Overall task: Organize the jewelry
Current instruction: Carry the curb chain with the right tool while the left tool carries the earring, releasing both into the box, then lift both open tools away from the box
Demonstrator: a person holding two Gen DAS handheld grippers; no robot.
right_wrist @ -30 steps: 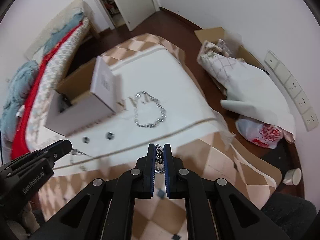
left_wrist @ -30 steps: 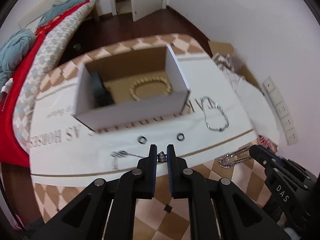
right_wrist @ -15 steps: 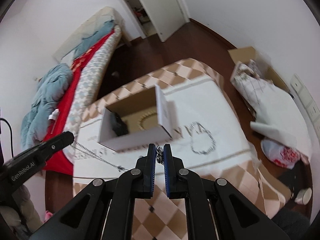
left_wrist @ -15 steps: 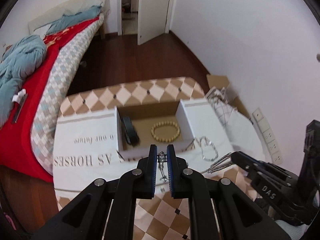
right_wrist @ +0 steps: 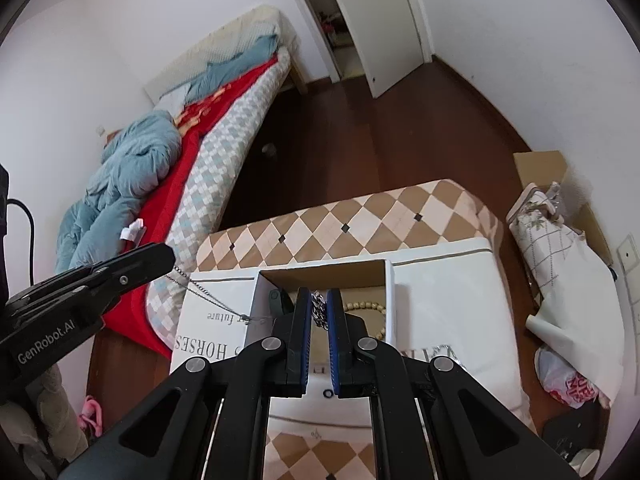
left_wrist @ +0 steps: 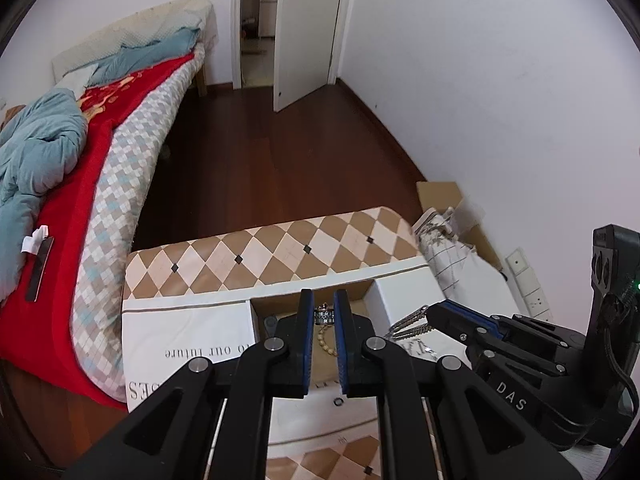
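My left gripper [left_wrist: 324, 316] is shut on a thin silver pendant necklace [left_wrist: 324, 315], held high above the table; its fine chain [right_wrist: 208, 294] hangs from the left gripper's tip [right_wrist: 168, 256] in the right wrist view. My right gripper [right_wrist: 319, 312] is shut on a thick silver link chain [right_wrist: 319, 311], whose doubled end [left_wrist: 408, 325] hangs from the right gripper's tip [left_wrist: 436, 312] in the left wrist view. Below both stands an open cardboard box [right_wrist: 390, 296] holding a beige bead bracelet [right_wrist: 366, 307] and a black band [right_wrist: 277, 300].
The box stands on a white printed cloth [right_wrist: 448, 304] over a checkered table [right_wrist: 344, 216]. A small black ring [right_wrist: 327, 393] and another silver chain [left_wrist: 424, 350] lie on the cloth. A bed with a red cover [left_wrist: 92, 152] is at the left; bags and cartons [right_wrist: 560, 264] at the right.
Both grippers have risen well above the table, lifting their chains with them. The box and table now look smaller and lower in both views.
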